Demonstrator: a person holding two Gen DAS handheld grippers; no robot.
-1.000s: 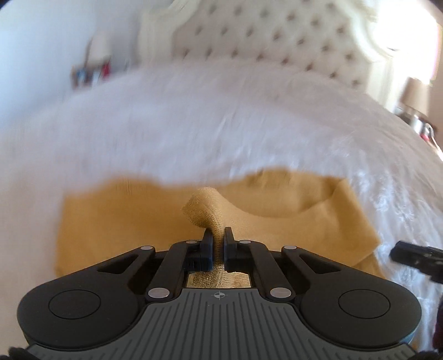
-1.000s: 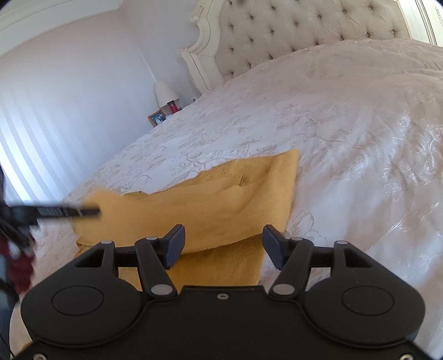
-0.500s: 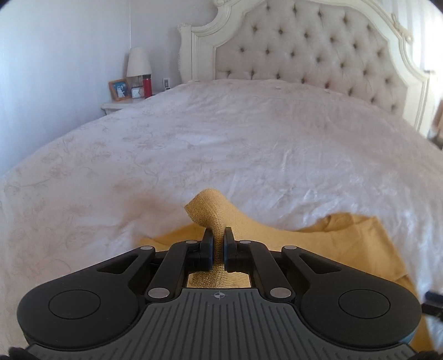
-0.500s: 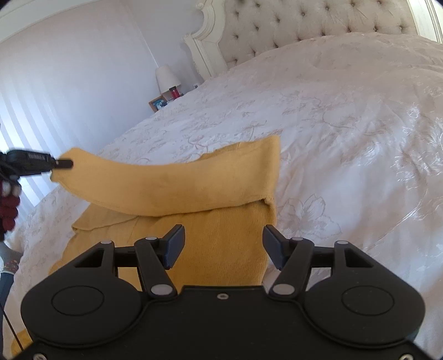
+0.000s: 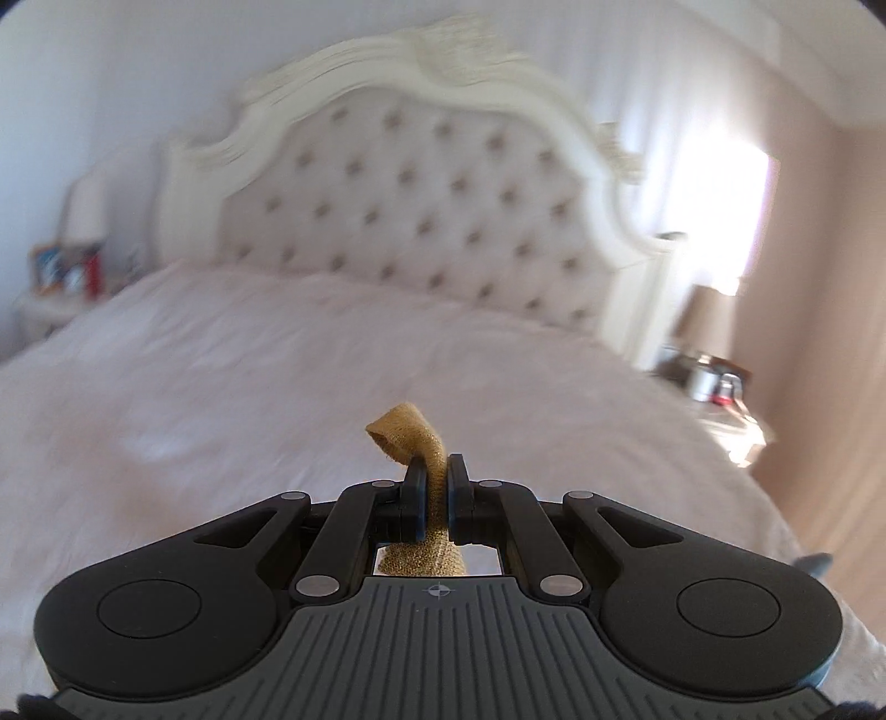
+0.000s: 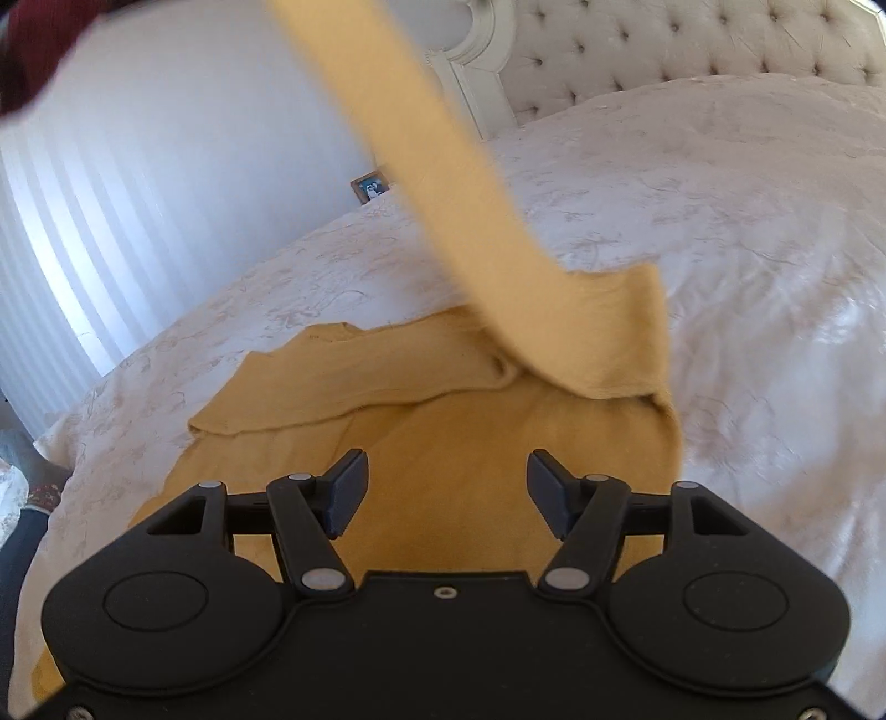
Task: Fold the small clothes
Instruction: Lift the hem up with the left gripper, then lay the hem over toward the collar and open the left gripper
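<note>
**A pale bedroom in daylight**

We see a wide bed (image 5: 332,354) under a white embroidered cover, with a tufted cream headboard (image 5: 432,210). A nightstand (image 5: 50,304) with a lamp stands at one side, a bright window (image 5: 720,216) glows at the other, and the walls are pale.

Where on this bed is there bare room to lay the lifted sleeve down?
Bare bedspread runs from the mustard sweater to the headboard, and along the sweater's right edge. It is crowded under the raised sleeve, where fabric bunches ahead of the right tool.
</note>
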